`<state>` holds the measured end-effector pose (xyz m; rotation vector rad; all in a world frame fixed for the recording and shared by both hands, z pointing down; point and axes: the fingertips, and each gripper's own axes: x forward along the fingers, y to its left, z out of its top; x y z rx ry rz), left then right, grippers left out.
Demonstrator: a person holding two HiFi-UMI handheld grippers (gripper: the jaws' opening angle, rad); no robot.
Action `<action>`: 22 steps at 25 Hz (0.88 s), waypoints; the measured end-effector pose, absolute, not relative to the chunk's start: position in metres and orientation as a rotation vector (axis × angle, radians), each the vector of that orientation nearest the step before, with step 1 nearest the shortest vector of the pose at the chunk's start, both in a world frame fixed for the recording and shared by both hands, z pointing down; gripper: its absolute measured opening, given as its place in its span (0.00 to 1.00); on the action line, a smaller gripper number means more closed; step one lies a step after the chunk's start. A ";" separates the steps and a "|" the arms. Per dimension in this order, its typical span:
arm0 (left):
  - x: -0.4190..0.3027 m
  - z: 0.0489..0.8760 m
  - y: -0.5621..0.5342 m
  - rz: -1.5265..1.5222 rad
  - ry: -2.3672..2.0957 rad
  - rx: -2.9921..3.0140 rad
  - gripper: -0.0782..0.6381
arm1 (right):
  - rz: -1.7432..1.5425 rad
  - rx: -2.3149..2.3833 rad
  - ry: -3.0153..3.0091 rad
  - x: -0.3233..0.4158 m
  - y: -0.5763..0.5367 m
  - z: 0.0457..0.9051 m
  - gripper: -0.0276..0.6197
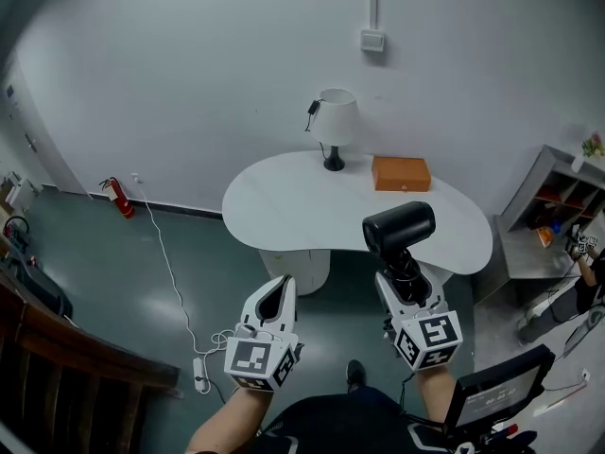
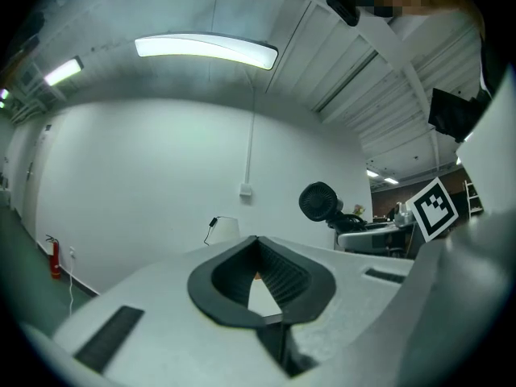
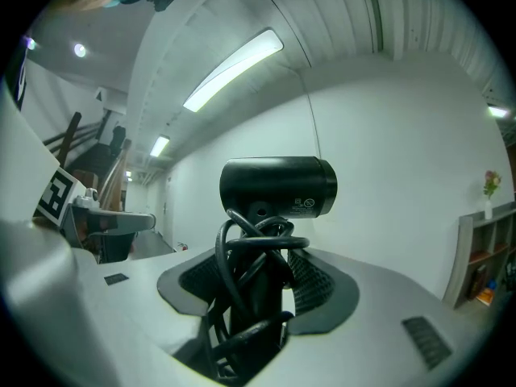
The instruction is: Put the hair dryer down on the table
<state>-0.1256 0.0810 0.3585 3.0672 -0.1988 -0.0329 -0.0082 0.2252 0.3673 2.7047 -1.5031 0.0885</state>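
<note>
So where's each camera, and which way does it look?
Head view: on the head, looking down at the white table; forearms, left gripper and right gripper show.
Left gripper view: rides it, facing the wall past shut, empty jaws.
Right gripper view: rides it, facing along jaws clamped on the hair dryer.
All three show the hair dryer.

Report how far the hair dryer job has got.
Done: nothing set down yet. In hand: the right gripper clamps the hair dryer by its cord-wrapped handle, upright in the air. Left: lower it onto the white table and release. The left gripper is shut and empty.
</note>
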 end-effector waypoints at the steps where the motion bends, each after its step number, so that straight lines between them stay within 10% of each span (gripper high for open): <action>1: -0.115 0.359 0.078 -0.025 -0.211 3.067 0.12 | 0.093 2.700 -1.518 0.003 0.221 0.367 0.42; 22: 0.017 0.364 0.084 0.062 -0.439 3.049 0.12 | 0.149 2.559 -1.775 0.145 0.198 0.380 0.42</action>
